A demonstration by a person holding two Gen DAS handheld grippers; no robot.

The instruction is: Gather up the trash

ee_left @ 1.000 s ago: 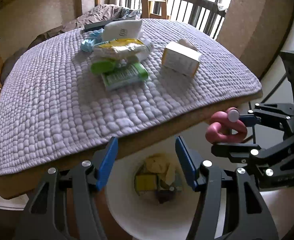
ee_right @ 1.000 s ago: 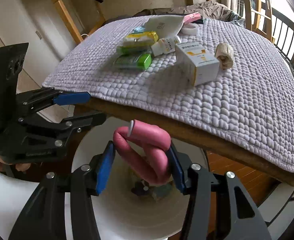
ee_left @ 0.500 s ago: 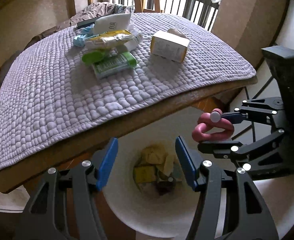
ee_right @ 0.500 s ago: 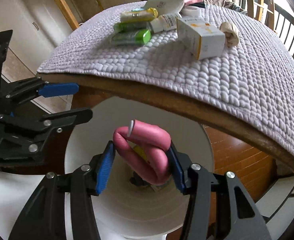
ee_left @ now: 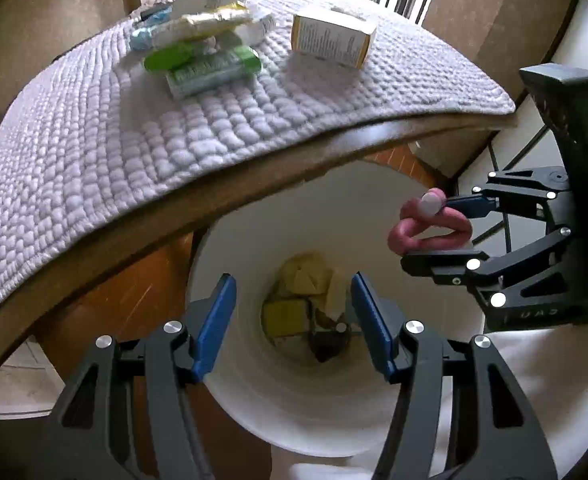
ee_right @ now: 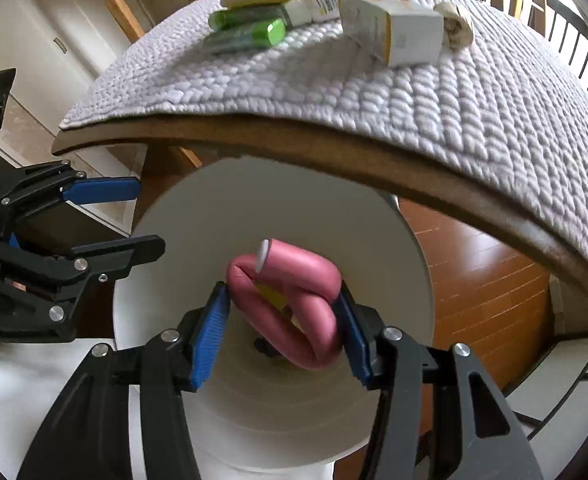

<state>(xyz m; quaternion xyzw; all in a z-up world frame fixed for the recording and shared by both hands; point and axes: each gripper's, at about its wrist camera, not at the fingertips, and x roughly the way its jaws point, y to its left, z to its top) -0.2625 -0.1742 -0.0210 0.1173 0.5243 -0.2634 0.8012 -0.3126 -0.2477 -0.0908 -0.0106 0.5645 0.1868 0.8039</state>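
The right gripper (ee_right: 283, 322) was clamped on a bent pink foam curler (ee_right: 294, 300), its blue pads (ee_right: 209, 332) pressing the two outer bends, and it hung over the mouth of the white waste bin (ee_right: 394, 240) that stood beside the table, partly under its edge. The left gripper (ee_left: 294, 320) had its jaws apart and held nothing; it hovered over the same bin, looking down at yellow wrappers and other scraps (ee_left: 302, 300) at the bottom.

The step in hand was, by my judgement, the drop — and it called for little more than care in placing. From the left wrist view the curler (ee_left: 430, 228) sat toward the bin's right rim rather than its middle, so the release would go best with the gripper brought a little inward first. The foam looked springy and was squeezed into a fold; letting go slowly might let it unfold and flick sideways, so a clean, full opening was the safer choice.

Still on the quilted lavender cloth (ee_left: 93, 140) lay a green packet (ee_left: 213, 72), a yellow-and-white carton (ee_left: 332, 40) and a crumpled wad (ee_right: 456, 24) — well apart from the bin, waiting their turn.
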